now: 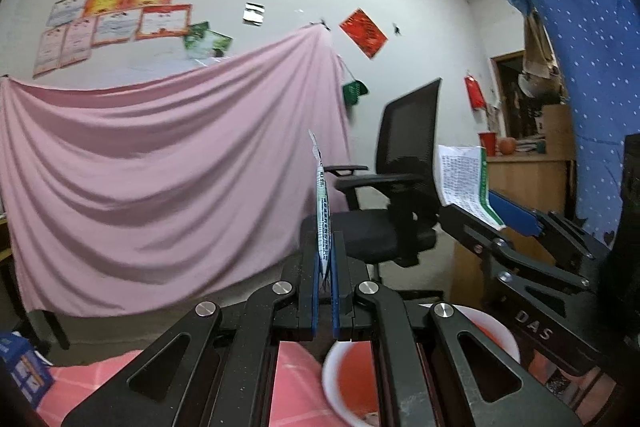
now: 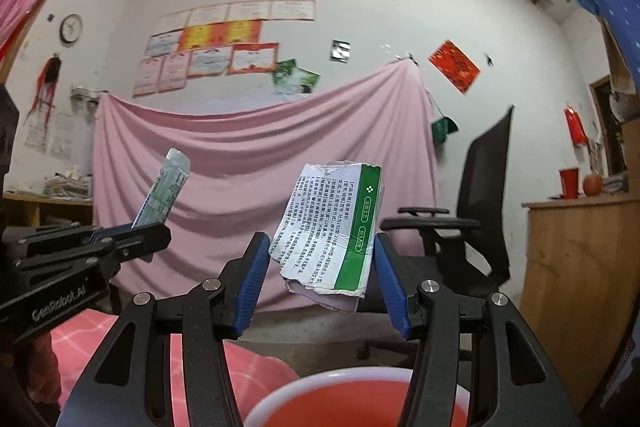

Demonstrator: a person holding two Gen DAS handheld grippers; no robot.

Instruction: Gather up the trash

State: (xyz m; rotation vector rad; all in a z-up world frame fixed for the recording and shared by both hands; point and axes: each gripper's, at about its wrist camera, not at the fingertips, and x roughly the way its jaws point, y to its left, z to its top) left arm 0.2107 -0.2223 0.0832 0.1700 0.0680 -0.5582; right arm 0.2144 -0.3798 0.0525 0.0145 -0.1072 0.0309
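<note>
I find the thin sachet wrapper [image 1: 322, 215] upright, pinched in my closed left hand-held gripper [image 1: 325, 291]. The torn green-edged carton [image 2: 334, 231] sits between the spread fingers of my right hand-held gripper [image 2: 320, 279], above the red basin [image 2: 360, 401].

Red bowl [image 2: 360, 403] cut off by the bottom edge, partly hidden behind the right claw [image 2: 320, 267].

Both grippers, left gripper [image 1: 325, 267] and right gripper [image 2: 318, 275], are showing black linkage arms, silver round screws, ribbed blue pads [image 2: 252, 279], and white "DAS" and "GenRobot.AI" lettering.
</note>
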